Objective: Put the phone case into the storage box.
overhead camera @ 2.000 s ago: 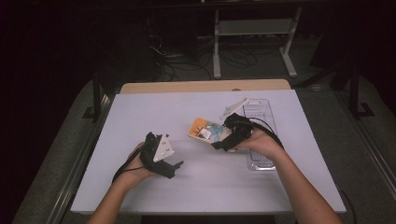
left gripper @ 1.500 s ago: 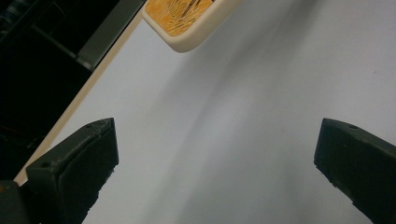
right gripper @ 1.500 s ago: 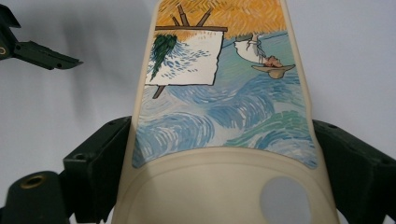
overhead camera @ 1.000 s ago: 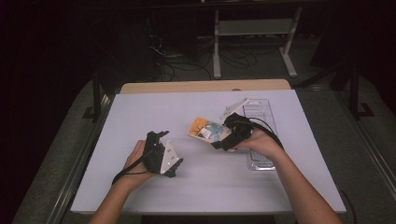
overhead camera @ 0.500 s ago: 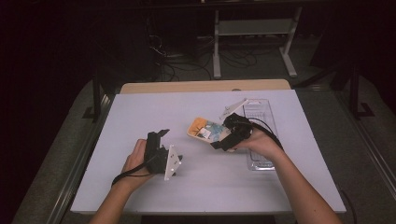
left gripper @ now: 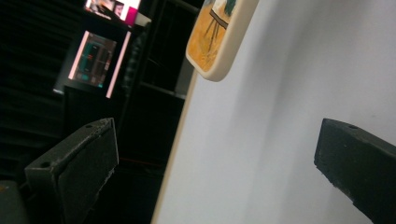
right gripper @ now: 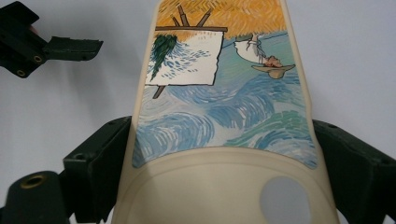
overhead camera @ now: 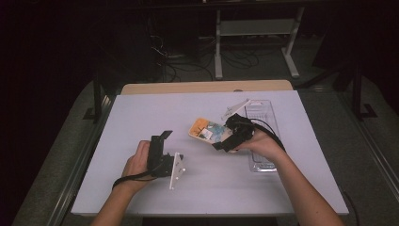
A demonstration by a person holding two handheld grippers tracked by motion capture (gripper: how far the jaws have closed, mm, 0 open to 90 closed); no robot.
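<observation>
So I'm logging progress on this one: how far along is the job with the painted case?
Done: the right gripper has the painted phone case between its jaws, one jaw on each long edge. In hand: the case sits low over the white table, beside the clear tray. Left: the open left gripper holds nothing and sits apart from the case; where the case should end up is not evident.

phone case [right gripper: 224, 116] near end cut off, far monitors [left gripper: 93, 58] perhaps blurred

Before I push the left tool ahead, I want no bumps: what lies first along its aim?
Probably the painted phone case, held by the right tool; bare table lies before it, though depth is unclear.
</observation>
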